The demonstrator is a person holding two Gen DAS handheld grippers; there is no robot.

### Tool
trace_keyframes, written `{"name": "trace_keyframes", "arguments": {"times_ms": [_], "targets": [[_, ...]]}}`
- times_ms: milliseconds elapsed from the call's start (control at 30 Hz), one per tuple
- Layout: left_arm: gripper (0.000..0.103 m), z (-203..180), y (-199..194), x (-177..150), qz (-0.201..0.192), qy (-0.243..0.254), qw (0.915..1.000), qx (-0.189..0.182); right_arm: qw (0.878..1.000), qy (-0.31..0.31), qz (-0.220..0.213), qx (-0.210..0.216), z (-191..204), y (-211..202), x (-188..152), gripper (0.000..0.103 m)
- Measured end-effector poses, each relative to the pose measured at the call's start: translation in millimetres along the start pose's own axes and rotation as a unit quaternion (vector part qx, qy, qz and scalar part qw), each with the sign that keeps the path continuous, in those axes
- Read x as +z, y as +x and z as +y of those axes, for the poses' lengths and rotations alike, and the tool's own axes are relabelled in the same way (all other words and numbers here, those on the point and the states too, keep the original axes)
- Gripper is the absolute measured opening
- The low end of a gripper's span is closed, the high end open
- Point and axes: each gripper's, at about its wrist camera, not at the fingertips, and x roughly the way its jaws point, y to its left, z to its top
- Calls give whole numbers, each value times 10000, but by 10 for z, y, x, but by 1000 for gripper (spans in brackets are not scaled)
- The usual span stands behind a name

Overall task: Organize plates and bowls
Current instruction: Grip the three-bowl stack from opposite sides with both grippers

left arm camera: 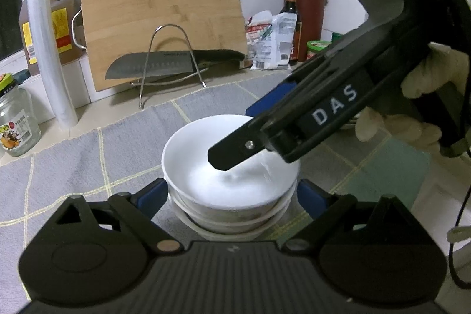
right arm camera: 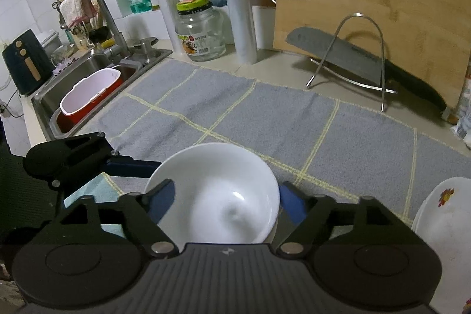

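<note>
Left gripper (left arm camera: 232,197): jaws spread, straddling the bowl stack (left arm camera: 232,214) at 6 o'clock on the grey mat (left arm camera: 88,152), pads seemingly clear of it. Right gripper (right arm camera: 226,203): jaws spread around the top bowl (right arm camera: 215,190), which looks seated. Plate (right arm camera: 441,225) sits at 3 o'clock. Back both out straight, no rim snag, then fetch the plate.

Ahead of me a grey checked cloth (right arm camera: 265,114) covers the counter. At the counter's back edge a bamboo cutting board (left arm camera: 164,19) leans upright, with a knife (left arm camera: 164,65) resting in a wire rack (left arm camera: 173,61) before it. I see a glass jar (right arm camera: 200,34) near the sink (right arm camera: 97,78), which holds a red-and-white tub (right arm camera: 88,96).
</note>
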Motion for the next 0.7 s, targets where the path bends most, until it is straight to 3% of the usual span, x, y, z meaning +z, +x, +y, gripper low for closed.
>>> {"name": "trace_keyframes", "arguments": {"times_ms": [167, 367, 533, 700], "targets": [[99, 57, -79, -14, -35, -6, 10000, -23, 9998, -48, -183, -73, -18, -79, -14, 98], [99, 123, -170, -112, 144, 96, 9998, -133, 9997, -125, -210, -92, -65, -159, -114, 101], [100, 228, -140, -267, 516, 271, 9982, -174, 9993, -322, -179, -26, -68, -259, -262, 103], [99, 342, 4, -377, 846, 136, 9960, -268, 9988, -486, 29, -47, -92, -239, -406, 103]]}}
